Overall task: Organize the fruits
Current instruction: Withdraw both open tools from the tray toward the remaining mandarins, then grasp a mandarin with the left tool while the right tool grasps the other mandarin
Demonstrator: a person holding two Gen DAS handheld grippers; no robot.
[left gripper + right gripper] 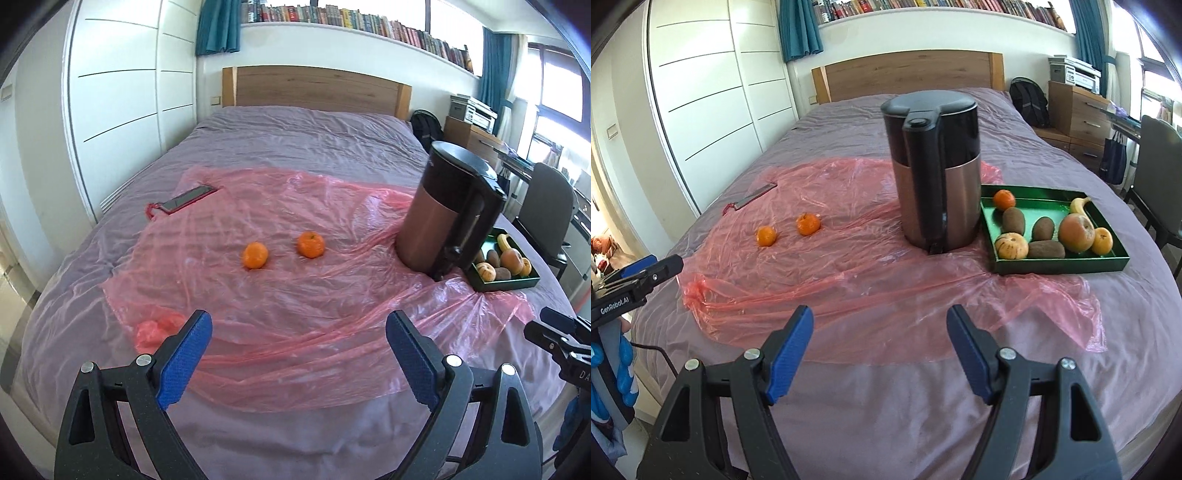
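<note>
**Two loose tangerines outstanding; both hand-held grippers spread and empty**

While two tangerines lie outside the tray, the step in hand is judged to be a first pick from the pink plastic sheet (314, 295) spread over the bed (295, 140).

- Item, near tangerine (255, 255): set on the sheet, left of centre, apart from its neighbour.
- Item, far tangerine (311, 244): set just to the right of the first, stem upward.
- Destination, green tray (1056, 265): placed at the right of the bed, beside the kettle (934, 177); a tangerine, kiwis, a banana, an apple-like fruit and other pieces are already held in it.
- Left hand-held gripper (299, 354): pitched downward over the near edge of the sheet, blue pads spread wide, nothing between them.
- Right hand-held gripper (879, 354): likewise pitched downward, jaws parted, nothing held, aimed roughly at the kettle's base.

Handling note: the near tangerine is best centred between the left pads before closure, and pressure is best kept light, since the skin is soft and the fruit is likely to roll on slick plastic. The sheet should not be pinched with the fruit. The kettle is to be skirted on the way to the tray.
</note>
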